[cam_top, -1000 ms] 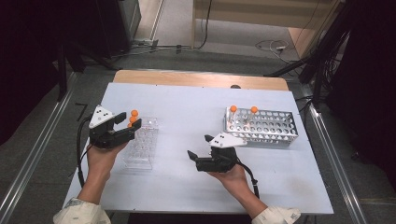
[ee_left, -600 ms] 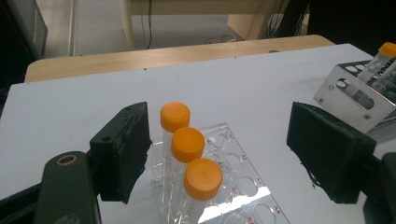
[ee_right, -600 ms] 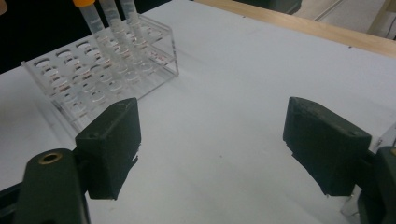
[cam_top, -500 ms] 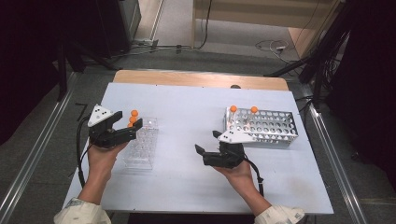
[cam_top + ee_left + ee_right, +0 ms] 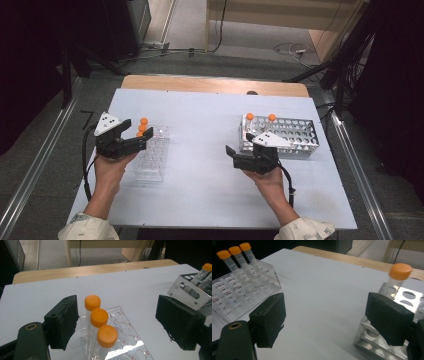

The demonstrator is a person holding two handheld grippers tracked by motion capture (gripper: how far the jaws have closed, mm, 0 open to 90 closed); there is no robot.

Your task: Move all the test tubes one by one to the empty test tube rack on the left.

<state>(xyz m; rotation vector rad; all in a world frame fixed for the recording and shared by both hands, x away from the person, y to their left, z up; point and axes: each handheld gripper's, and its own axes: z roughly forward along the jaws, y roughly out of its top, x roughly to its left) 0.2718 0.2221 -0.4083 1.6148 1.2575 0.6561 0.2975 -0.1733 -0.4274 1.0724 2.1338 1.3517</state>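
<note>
The left hand-held gripper [image 5: 136, 136] has just been opening: its jaws now stand wide on either side of three orange-capped tubes [image 5: 100, 318] in the clear rack [image 5: 150, 157], with no pad touching any of them. A second ago its jaws sat closer around the nearest cap. That looks like a finished placement: the third tube is seated in the row and let go.

Meanwhile the right hand-held gripper [image 5: 239, 146] has moved away from the middle of the table [image 5: 200, 110] toward the metal rack [image 5: 295, 135], and now sits at that rack's near left corner. Its jaws are wide and empty. In my judgement it is going for the next tube, so the transfer from metal rack to clear rack is partway done, with two tubes [image 5: 260, 119] left to carry.

The left gripper view gives what the high view cannot: the three caps stand in a straight line down one edge column of the clear rack, each clear of the jaws. The right gripper view shows one remaining tube [image 5: 396, 277] just above its right-hand jaw, close but not between the pads, and blurred.
</note>
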